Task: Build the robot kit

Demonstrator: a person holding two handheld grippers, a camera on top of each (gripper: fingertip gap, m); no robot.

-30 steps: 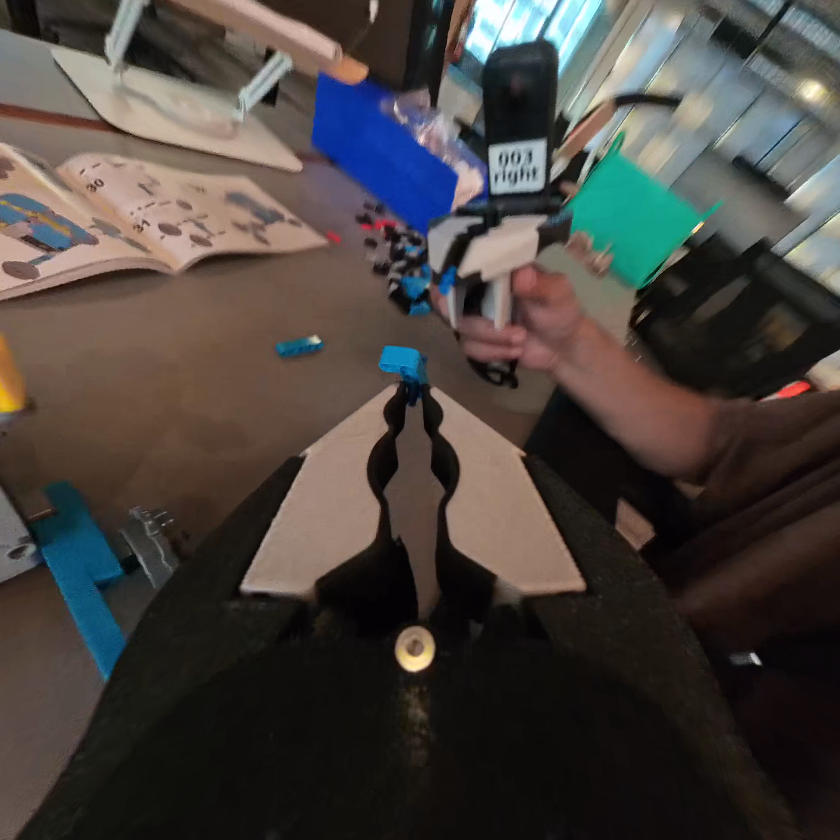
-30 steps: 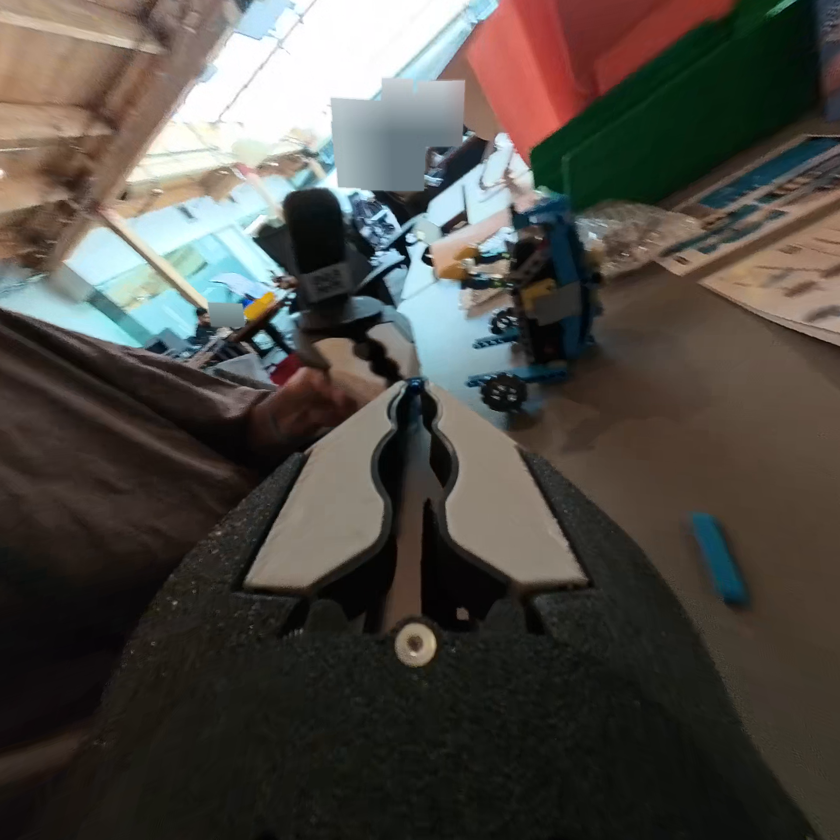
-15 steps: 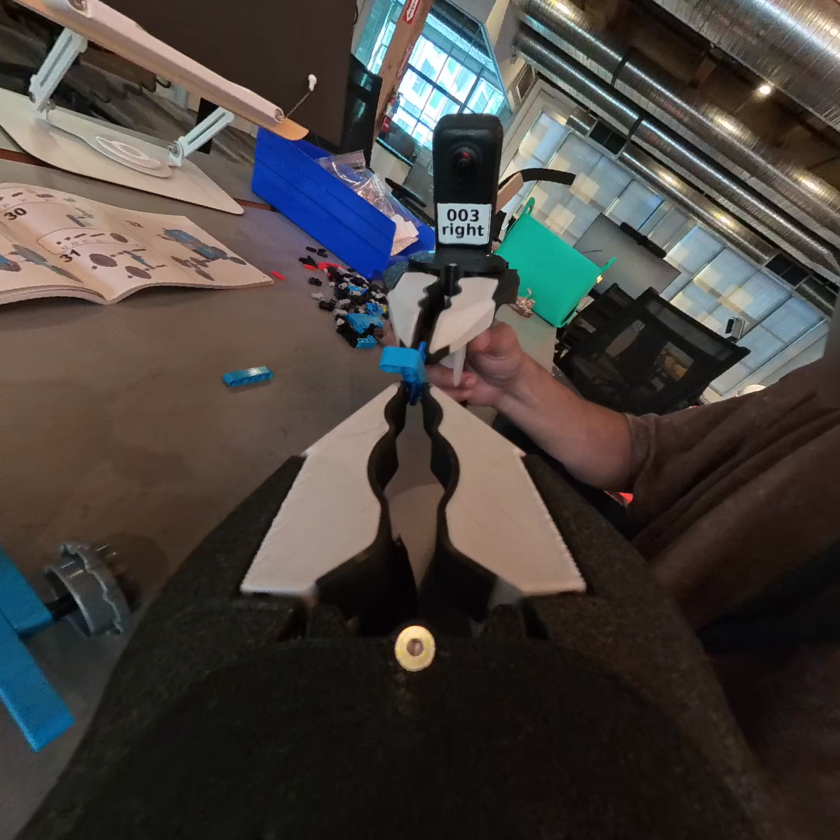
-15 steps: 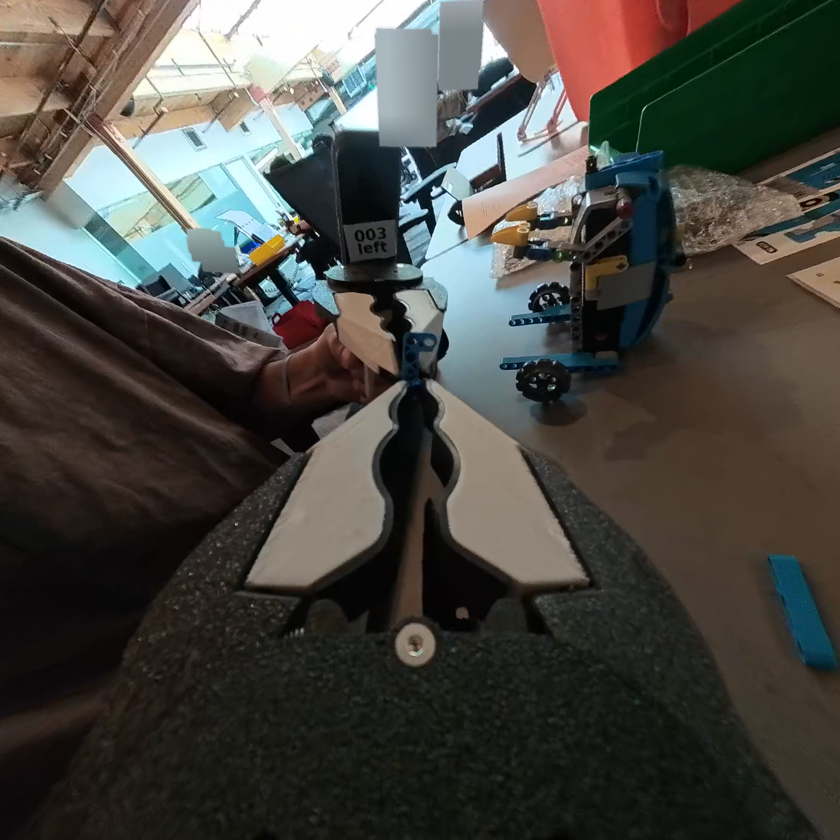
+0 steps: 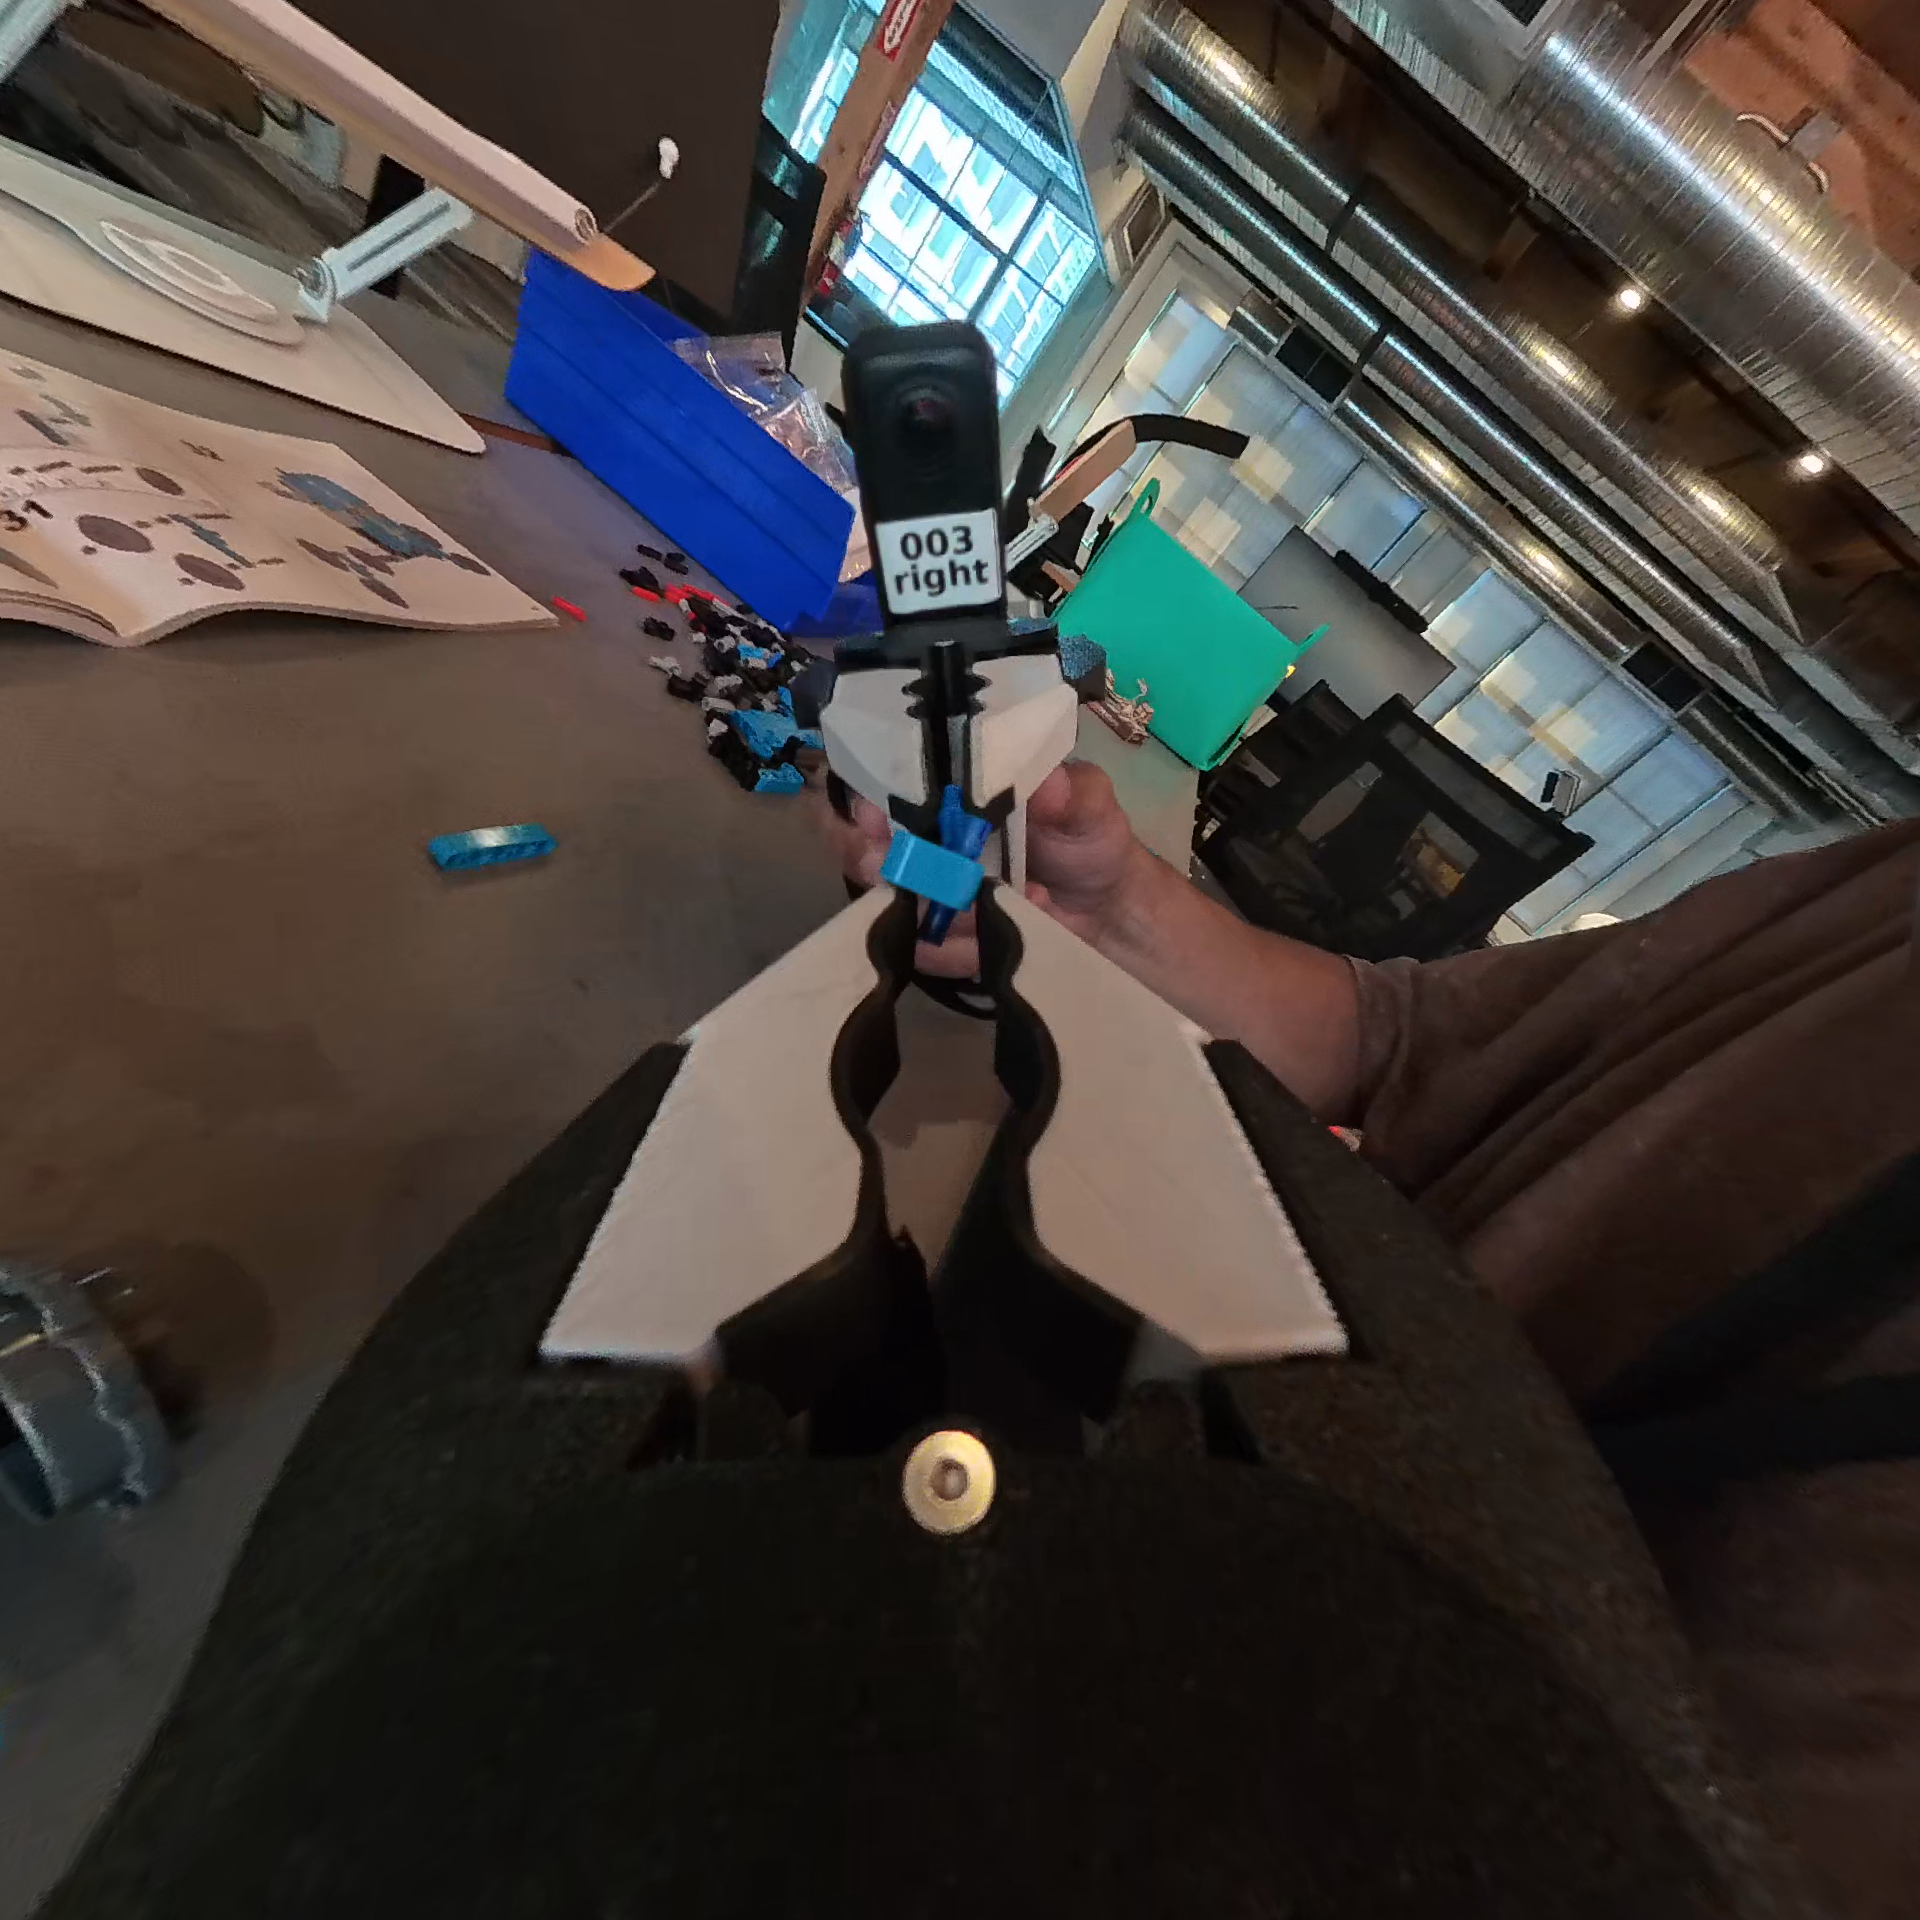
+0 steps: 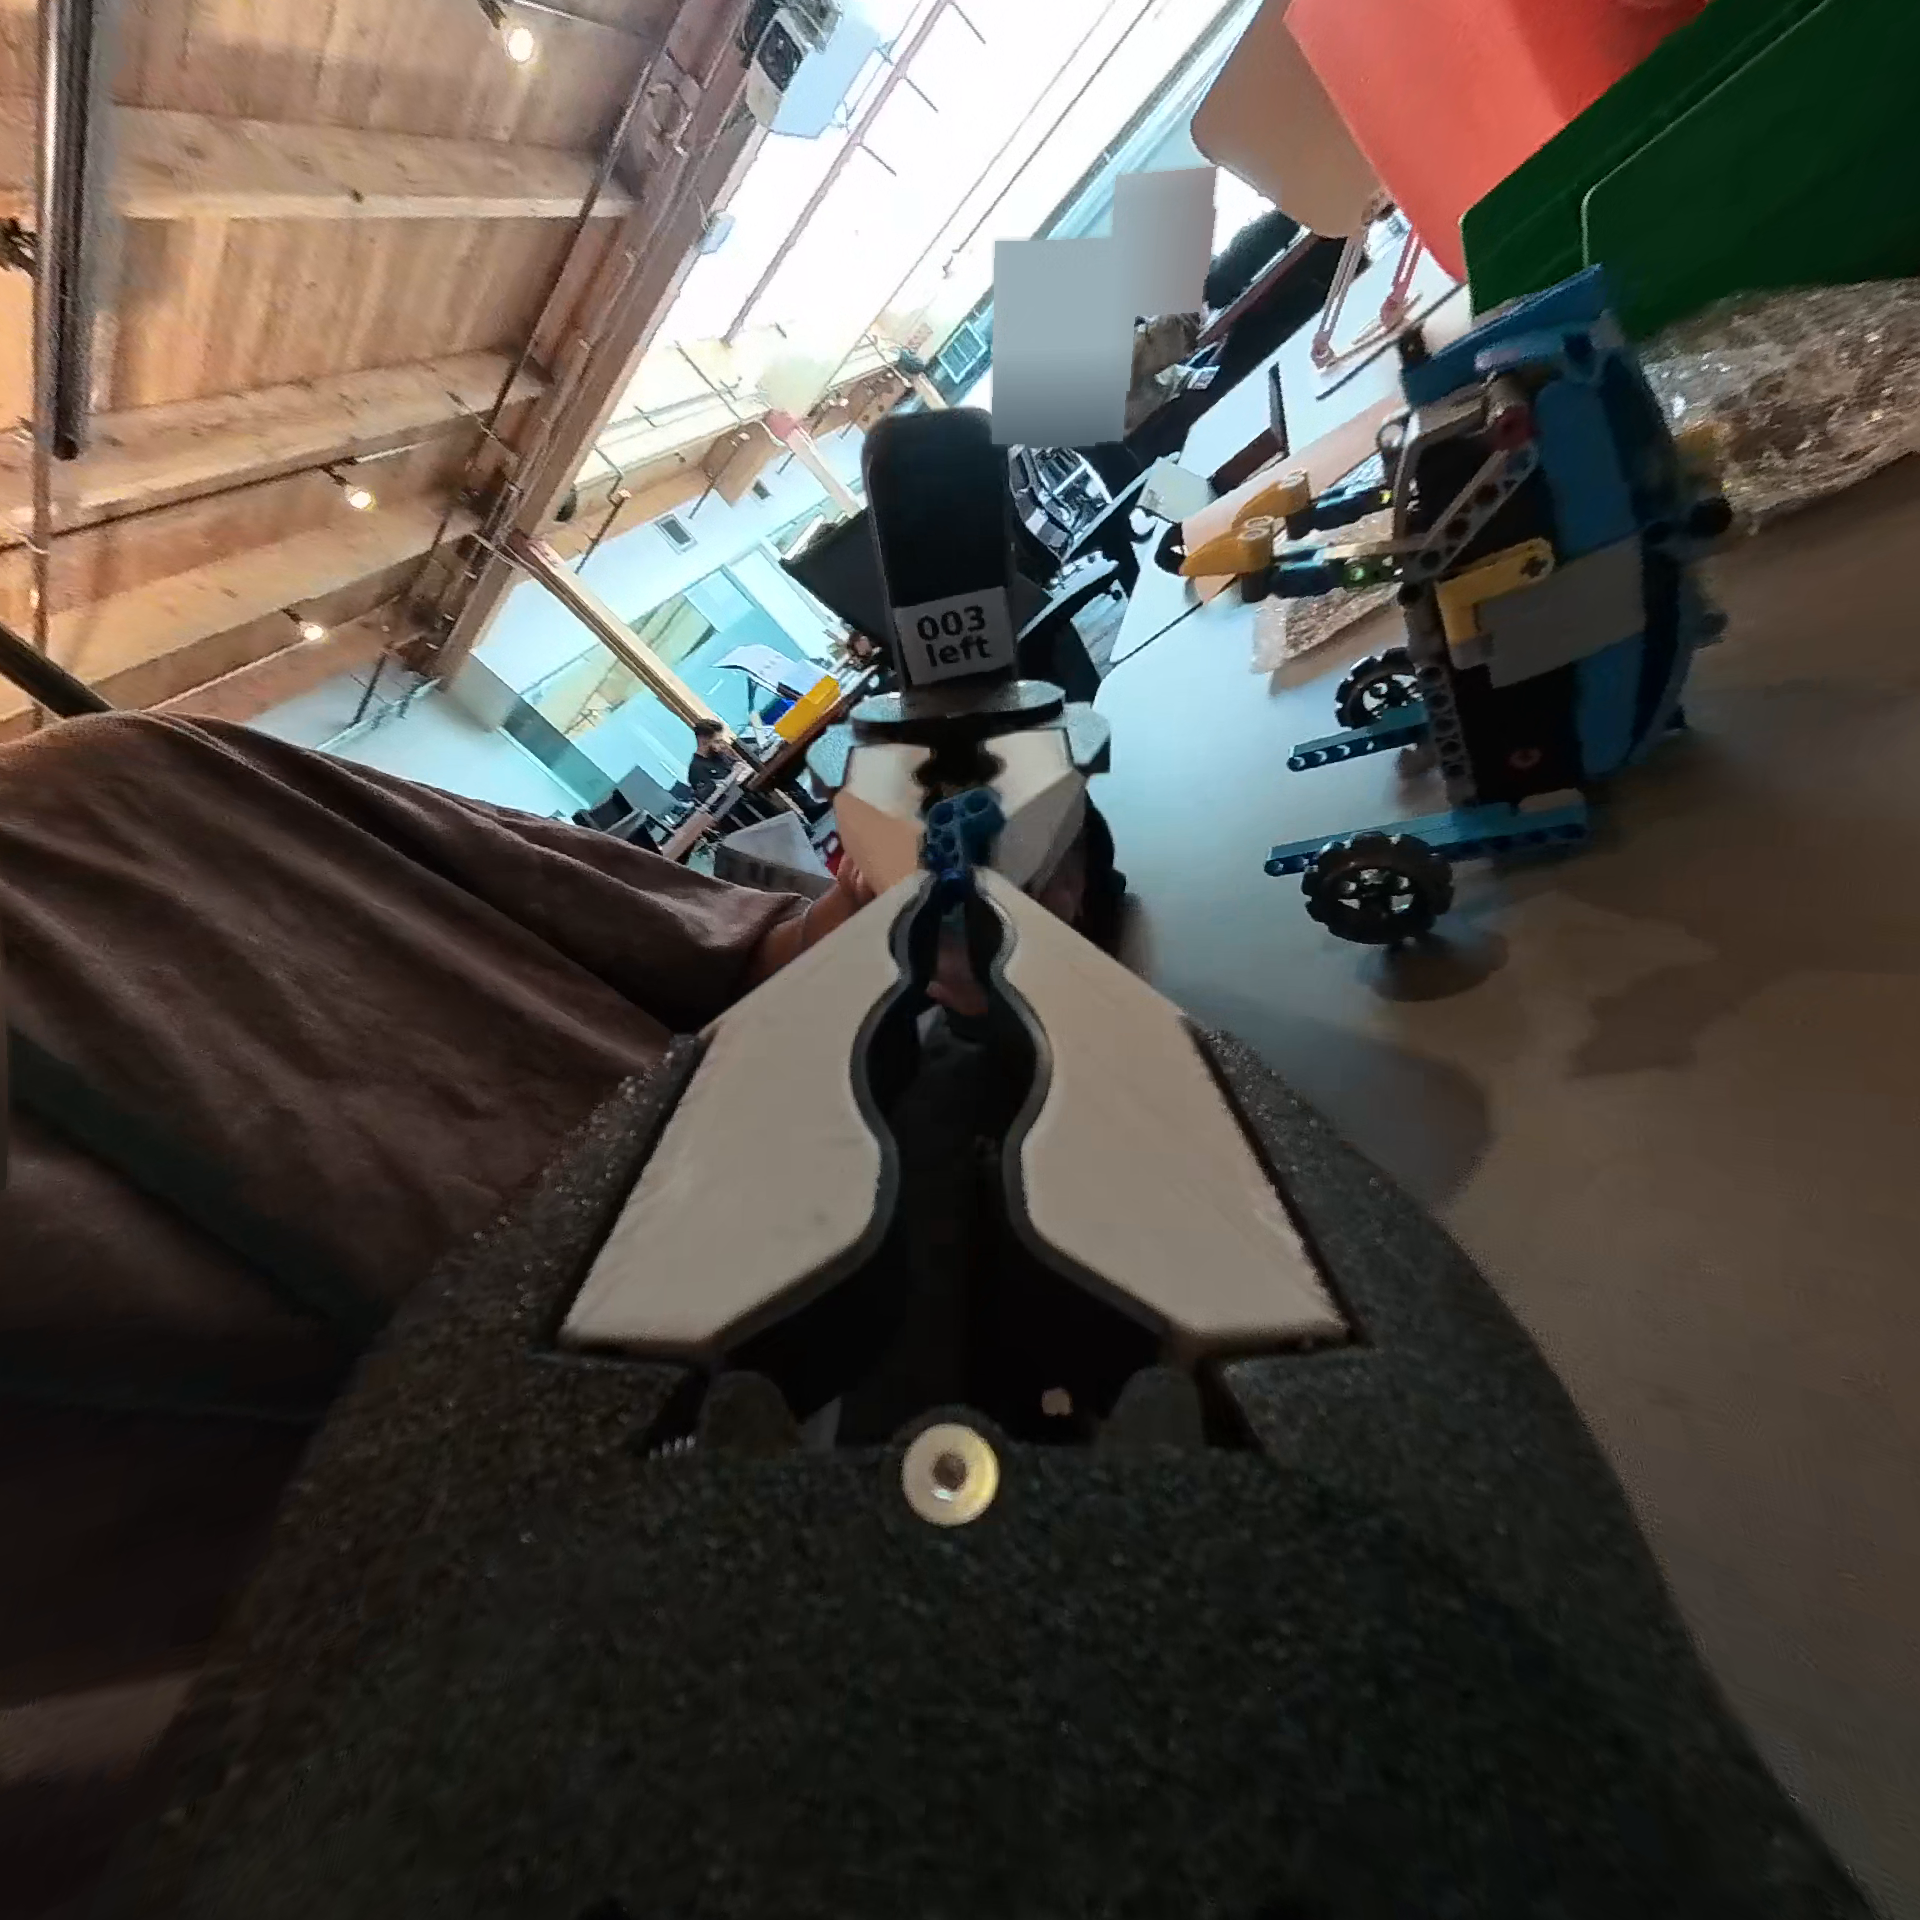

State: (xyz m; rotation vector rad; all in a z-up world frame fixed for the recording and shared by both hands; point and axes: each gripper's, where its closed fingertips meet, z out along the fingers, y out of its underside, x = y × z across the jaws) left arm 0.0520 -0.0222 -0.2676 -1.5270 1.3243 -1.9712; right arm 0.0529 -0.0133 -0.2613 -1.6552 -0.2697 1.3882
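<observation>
My left gripper (image 5: 940,906) is shut on a small light-blue connector piece (image 5: 928,868), held up in the air above the grey table (image 5: 312,987). My right gripper (image 6: 951,888) is shut on a thin dark-blue pin (image 6: 951,902). The two grippers face each other tip to tip. In the left wrist view the right gripper (image 5: 951,805) holds the pin (image 5: 953,831) against the connector. In the right wrist view the left gripper (image 6: 961,805) shows the connector's holed face (image 6: 963,828) just beyond my tips. I cannot tell whether the pin sits inside a hole.
A loose blue beam (image 5: 488,844), a pile of small parts (image 5: 738,686), an open instruction booklet (image 5: 260,551) and a blue bin (image 5: 665,436) lie on the table. A blue brick-built wheeled vehicle (image 6: 1538,623) stands at the right. A grey wheel (image 5: 73,1382) lies at the left. Left and right tips are no more than a few centimetres apart. My left gripper's tips are some 12 centimeters from the grey wheel (image 5: 73,1382).
Both grippers have swung to face each other and closed the gap. The pin and the connector, apart before, now meet at the tips.
</observation>
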